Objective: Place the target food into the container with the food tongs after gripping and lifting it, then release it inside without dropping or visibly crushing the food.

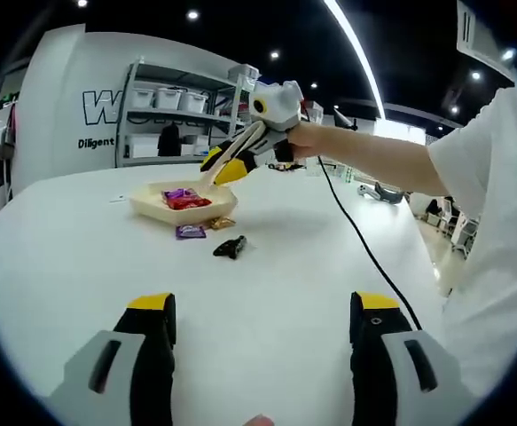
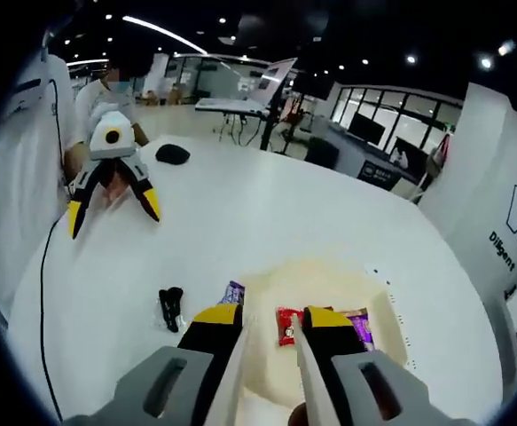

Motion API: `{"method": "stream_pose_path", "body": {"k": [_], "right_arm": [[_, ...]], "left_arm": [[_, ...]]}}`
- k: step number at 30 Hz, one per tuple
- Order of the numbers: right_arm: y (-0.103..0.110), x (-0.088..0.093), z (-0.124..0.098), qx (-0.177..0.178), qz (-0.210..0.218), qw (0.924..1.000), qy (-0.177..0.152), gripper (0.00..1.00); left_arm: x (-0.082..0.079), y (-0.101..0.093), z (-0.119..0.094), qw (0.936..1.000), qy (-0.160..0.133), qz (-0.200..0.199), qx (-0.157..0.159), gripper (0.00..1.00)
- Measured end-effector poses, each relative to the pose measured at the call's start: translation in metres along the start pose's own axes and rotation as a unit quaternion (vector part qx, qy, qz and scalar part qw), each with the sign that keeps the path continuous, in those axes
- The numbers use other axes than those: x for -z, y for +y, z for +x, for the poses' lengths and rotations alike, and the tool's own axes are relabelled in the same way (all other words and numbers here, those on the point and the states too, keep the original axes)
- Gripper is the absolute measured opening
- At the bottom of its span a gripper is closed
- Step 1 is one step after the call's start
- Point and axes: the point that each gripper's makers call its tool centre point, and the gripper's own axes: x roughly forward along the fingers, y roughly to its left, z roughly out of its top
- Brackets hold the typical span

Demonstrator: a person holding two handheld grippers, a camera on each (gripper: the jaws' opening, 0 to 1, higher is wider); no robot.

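A cream tray (image 1: 152, 206) on the white table holds a red packet (image 1: 189, 203) and a purple packet (image 1: 173, 193). My right gripper (image 1: 218, 169) hovers over the tray, shut on white food tongs (image 1: 208, 180) whose tips reach down toward the packets. In the right gripper view the tong arms (image 2: 237, 368) run between the right gripper (image 2: 271, 319) jaws, with the red packet (image 2: 286, 325) lying in the tray (image 2: 384, 297) just past them. My left gripper (image 1: 262, 306) is open and holds nothing, near the table edge; in the right gripper view it shows at far left (image 2: 113, 211).
Beside the tray on the table lie a purple packet (image 1: 190, 232), a gold wrapped sweet (image 1: 223, 222) and a small black object (image 1: 230, 247). A black cable (image 1: 364, 244) trails across the table. A dark mouse-shaped item (image 2: 172, 153) sits far off. Shelves (image 1: 183, 111) stand behind.
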Motion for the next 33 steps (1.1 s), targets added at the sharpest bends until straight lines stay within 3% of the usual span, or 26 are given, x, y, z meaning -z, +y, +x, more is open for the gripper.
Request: {"method": "stream_pose_path", "body": {"k": [13, 33], "right_arm": [[0.039, 0.001, -0.01, -0.002, 0.015, 0.9995, -0.027, 0.21], [0.043, 0.029, -0.003, 0.032, 0.069, 0.9967, -0.03, 0.21]], "left_arm": [[-0.001, -0.008, 0.004, 0.9999, 0.003, 0.006, 0.009, 0.79], [0.001, -0.014, 0.006, 0.9999, 0.007, 0.009, 0.013, 0.79]]}}
